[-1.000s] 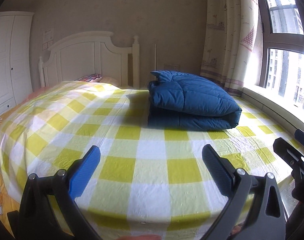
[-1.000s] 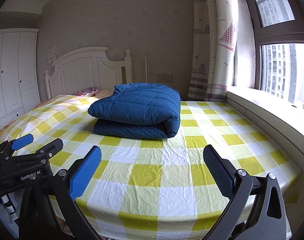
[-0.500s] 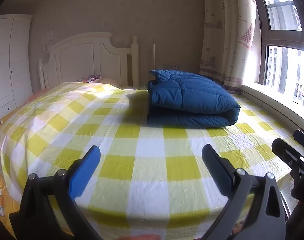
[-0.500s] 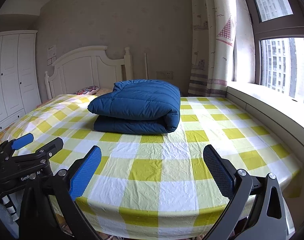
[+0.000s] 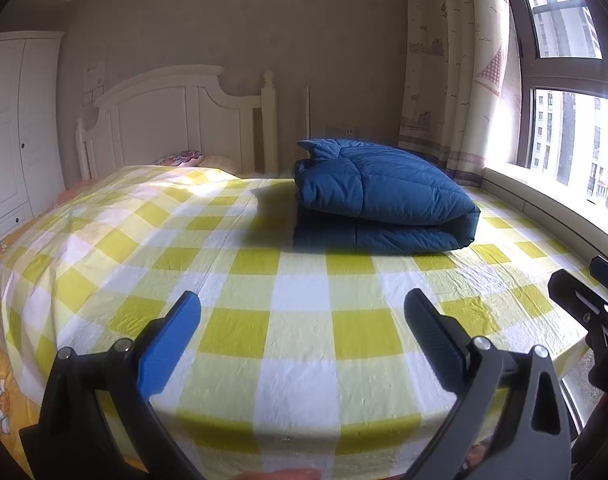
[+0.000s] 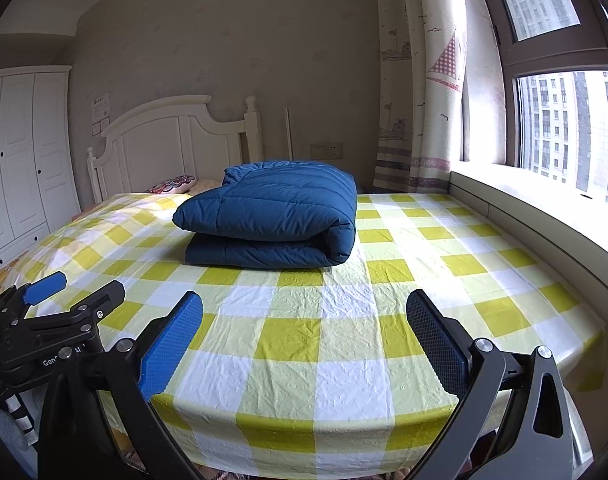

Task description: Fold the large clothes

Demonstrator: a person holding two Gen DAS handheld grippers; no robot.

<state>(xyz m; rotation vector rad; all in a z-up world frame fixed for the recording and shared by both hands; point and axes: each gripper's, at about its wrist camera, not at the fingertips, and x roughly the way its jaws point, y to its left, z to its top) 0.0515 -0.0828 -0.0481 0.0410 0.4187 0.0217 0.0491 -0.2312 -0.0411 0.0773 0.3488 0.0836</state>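
Note:
A dark blue quilted garment [image 5: 383, 204] lies folded in a thick bundle on the bed's yellow-and-white checked sheet [image 5: 296, 336]; it also shows in the right wrist view [image 6: 272, 220]. My left gripper [image 5: 302, 316] is open and empty above the foot of the bed, well short of the bundle. My right gripper [image 6: 304, 316] is open and empty too, also at the foot of the bed. The left gripper shows at the left edge of the right wrist view [image 6: 64, 300].
A white headboard [image 5: 172, 120] and a patterned pillow [image 5: 180, 159] stand behind the bundle. A white wardrobe [image 6: 20, 152] is at the left. A curtain [image 6: 419, 80], window sill [image 6: 543, 216] and window run along the right side.
Both grippers have drawn back and dropped a little, so the bed looks slightly farther and flatter. The blue bundle has not moved. Both grippers stay open.

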